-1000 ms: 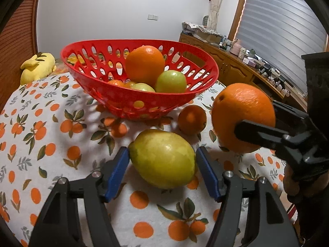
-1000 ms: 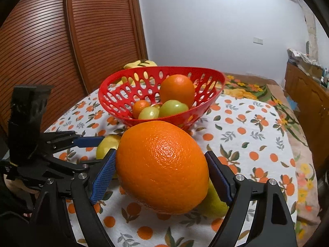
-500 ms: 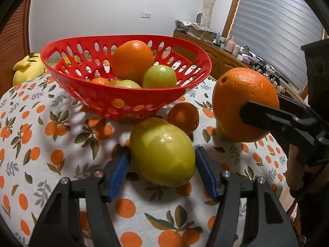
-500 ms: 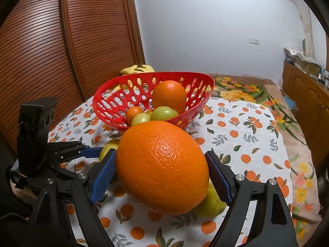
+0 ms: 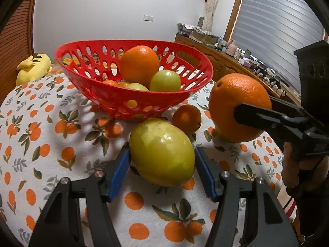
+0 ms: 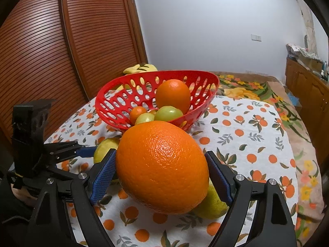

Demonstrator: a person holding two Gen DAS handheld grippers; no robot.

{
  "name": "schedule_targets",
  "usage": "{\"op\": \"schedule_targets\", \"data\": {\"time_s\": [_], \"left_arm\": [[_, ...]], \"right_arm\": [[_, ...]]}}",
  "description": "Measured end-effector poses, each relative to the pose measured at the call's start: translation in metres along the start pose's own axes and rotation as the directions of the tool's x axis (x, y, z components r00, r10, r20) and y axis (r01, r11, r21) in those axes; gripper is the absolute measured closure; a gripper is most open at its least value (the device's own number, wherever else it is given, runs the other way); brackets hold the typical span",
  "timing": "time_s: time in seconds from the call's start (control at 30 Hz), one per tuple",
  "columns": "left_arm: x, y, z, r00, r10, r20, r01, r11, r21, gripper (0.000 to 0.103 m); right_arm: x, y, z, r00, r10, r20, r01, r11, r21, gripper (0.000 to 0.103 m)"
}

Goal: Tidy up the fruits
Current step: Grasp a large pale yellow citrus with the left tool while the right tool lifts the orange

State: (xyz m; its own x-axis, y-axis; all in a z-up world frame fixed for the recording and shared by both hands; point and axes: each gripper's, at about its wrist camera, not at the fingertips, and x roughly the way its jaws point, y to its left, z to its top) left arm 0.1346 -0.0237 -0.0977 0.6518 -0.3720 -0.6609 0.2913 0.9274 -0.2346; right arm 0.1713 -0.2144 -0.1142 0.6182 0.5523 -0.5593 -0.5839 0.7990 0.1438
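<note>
Basket [image 5: 201, 65] straight beyond both grippers: right gripper [image 6: 162, 177] clenched on orange [image 6: 162, 166] held above the cloth, left gripper [image 5: 162, 162], jaws just closing, flanking the nearer, slantwise lemon [image 5: 162, 152].

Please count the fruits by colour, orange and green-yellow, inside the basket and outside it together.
Orange: 4 (basket: big orange, small orange; cloth: little orange; right claw: held orange).
Green-yellow: 4 (basket: round green fruit, pale fruit; left claw, whose jaws have just been closing onto it: lemon-like fruit; beneath held orange: half-hidden fruit).
Total: 8; the basket may hide more.
</note>
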Motion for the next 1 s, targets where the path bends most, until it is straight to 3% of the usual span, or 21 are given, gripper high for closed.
{"op": "schedule_targets", "data": {"time_s": [0.6, 1.0], "left_arm": [[-0.037, 0.003, 0.012, 0.997, 0.008, 0.072, -0.009, 1.000, 0.005, 0.041], [-0.053, -0.001, 0.023, 0.994, 0.004, 0.105, -0.007, 1.000, 0.028, 0.041]], "right_arm": [[-0.003, 0.010, 0.016, 1.000, 0.020, 0.007, -0.020, 0.999, -0.046, 0.016], [-0.008, 0.017, 0.044, 0.998, 0.039, 0.040, -0.035, 0.995, -0.091, 0.016]]}}
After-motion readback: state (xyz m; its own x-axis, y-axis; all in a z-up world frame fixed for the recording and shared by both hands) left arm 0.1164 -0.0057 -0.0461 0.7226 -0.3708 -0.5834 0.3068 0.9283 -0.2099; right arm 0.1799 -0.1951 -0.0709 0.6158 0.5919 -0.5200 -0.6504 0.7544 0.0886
